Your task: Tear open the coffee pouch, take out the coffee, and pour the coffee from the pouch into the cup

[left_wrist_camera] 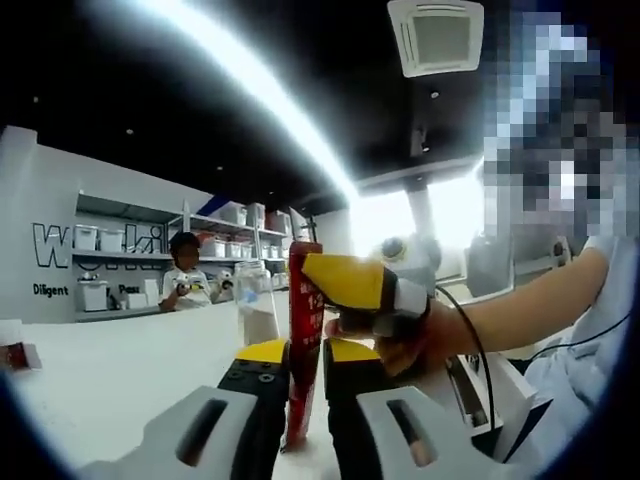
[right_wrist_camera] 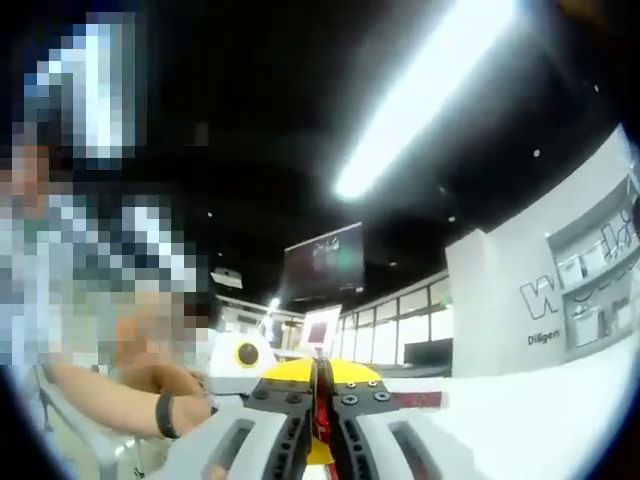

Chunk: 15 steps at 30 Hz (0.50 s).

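Both tongs [left_wrist_camera: 303,365] [right_wrist_camera: 321,388] clench the red pouch [left_wrist_camera: 303,300], its bottom end hidden

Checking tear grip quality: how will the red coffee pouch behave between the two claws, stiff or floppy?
Probably thin and light: the coffee pouch stands upright in the left claw without sagging, so fairly stiff lengthwise. With the right claw pinching its upper part, it will likely twist or crease when pulled.

Both views sit low, tilted upward, facing oppositely, sharing the close red pouch [left_wrist_camera: 303,330].
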Motion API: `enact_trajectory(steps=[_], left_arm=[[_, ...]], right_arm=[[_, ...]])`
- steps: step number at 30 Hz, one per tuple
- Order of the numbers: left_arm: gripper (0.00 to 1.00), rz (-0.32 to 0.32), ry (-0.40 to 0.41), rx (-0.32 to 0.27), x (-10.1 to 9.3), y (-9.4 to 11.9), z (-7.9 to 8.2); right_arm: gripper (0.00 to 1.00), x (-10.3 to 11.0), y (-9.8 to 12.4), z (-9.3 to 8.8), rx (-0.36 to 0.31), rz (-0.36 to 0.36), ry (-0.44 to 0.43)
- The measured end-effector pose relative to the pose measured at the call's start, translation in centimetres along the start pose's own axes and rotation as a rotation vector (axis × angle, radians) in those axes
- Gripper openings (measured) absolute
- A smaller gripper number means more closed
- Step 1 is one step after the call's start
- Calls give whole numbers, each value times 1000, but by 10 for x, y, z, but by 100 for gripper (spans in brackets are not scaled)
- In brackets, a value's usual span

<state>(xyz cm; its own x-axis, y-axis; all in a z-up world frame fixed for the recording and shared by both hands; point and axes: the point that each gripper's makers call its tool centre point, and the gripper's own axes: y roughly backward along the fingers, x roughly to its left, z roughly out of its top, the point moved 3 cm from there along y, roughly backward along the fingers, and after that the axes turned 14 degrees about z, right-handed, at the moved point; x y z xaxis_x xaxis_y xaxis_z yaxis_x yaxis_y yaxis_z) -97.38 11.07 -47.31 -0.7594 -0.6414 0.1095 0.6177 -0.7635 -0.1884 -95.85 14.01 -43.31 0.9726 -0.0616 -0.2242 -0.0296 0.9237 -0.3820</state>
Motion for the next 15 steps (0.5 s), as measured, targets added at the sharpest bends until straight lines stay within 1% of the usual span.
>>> enact_trajectory(steps=[3,7,11,14,15], left_arm=[[13,-5,-2,-2,1,-1,0],[13,-9,-3,-4,-1,0,1],[12,-13,-7,-8,-5,1,1],[13,-13,-6,-6,-7,2,1],[15,-13,-4,-6,-8,2,1]], right_arm=[[10,0,0,-3,15,1,-13],[12,3,-1,-5,29,6,-21],[15,6,0,-5,30,-3,-21],[13,9,-2,-5,27,3,-21],[8,10,-2,-5,39,2,-4]])
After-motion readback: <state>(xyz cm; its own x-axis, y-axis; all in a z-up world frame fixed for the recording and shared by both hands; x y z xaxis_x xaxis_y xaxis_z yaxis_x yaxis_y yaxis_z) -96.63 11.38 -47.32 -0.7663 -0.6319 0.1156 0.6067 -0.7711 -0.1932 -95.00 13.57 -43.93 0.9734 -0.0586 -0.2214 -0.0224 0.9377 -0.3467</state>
